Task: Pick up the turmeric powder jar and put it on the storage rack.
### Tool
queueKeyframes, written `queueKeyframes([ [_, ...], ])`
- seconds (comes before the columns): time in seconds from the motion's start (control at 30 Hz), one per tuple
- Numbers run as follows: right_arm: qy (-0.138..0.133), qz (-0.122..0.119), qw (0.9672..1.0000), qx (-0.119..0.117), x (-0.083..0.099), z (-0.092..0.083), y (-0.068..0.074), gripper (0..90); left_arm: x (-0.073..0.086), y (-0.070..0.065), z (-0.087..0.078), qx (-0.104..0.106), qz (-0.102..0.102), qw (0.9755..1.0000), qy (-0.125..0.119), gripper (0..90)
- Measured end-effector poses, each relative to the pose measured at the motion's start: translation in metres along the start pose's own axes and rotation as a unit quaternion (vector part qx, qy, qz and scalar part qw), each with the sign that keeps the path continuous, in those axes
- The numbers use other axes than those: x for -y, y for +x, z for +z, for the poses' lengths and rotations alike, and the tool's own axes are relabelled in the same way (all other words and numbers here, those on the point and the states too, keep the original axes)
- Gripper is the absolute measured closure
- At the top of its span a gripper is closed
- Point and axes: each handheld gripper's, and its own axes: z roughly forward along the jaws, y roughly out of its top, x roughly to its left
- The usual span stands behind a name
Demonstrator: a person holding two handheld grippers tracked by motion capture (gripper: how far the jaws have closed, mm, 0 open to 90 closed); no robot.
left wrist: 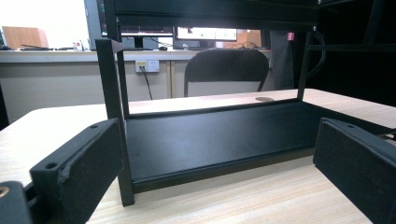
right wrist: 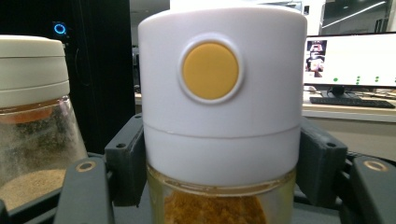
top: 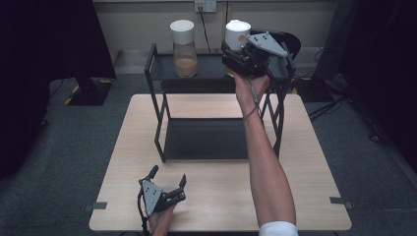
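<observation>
A clear jar [top: 238, 33] with a white lid and a yellow button [right wrist: 210, 71] holds orange-brown powder and stands at the right of the black rack's top shelf [top: 211, 69]. My right gripper [top: 233, 53] is shut on it, and its pads [right wrist: 127, 158] press both sides just under the lid. A second jar [top: 184, 46] with a cream lid and sandy powder stands to the left on the same shelf [right wrist: 32, 116]. My left gripper [top: 168, 174] rests open near the table's front edge. Its jaws [left wrist: 219, 158] face the rack's lower shelf [left wrist: 219, 135] with nothing between them.
The rack stands on a light wooden table [top: 305, 162], its posts [left wrist: 114, 116] close in front of the left gripper. A black chair [left wrist: 226, 70] and a wall with a socket [top: 205, 6] lie behind the table. Monitors [right wrist: 350, 60] show far off.
</observation>
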Motion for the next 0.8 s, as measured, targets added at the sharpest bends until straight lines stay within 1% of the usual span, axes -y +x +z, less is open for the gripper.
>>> queueKeyframes([
  [0.17,0.002,-0.002,1.0000,0.002,0.0006,0.0016,-0.0004,29.8,0.0000,0.0000,0.0000,0.000,0.000,1.0000,0.000,0.9],
  [0.33,0.002,0.002,1.0000,0.004,0.0028,0.0034,-0.0022,29.8,0.0000,0.0002,0.0000,0.001,0.000,1.0000,0.000,0.8],
  [0.5,0.000,-0.001,1.0000,0.005,0.0042,0.0030,-0.0017,29.8,0.0000,0.0002,0.0000,0.001,0.000,1.0000,0.000,0.8],
  [0.6,0.000,-0.007,1.0000,0.007,0.0044,0.0024,0.0004,29.8,0.0001,0.0002,0.0000,0.001,0.000,1.0000,0.000,0.9],
  [0.8,0.004,-0.006,0.9999,0.009,0.0023,0.0018,0.0011,29.6,0.0000,0.0002,0.0000,0.001,0.000,1.0000,0.000,0.9],
])
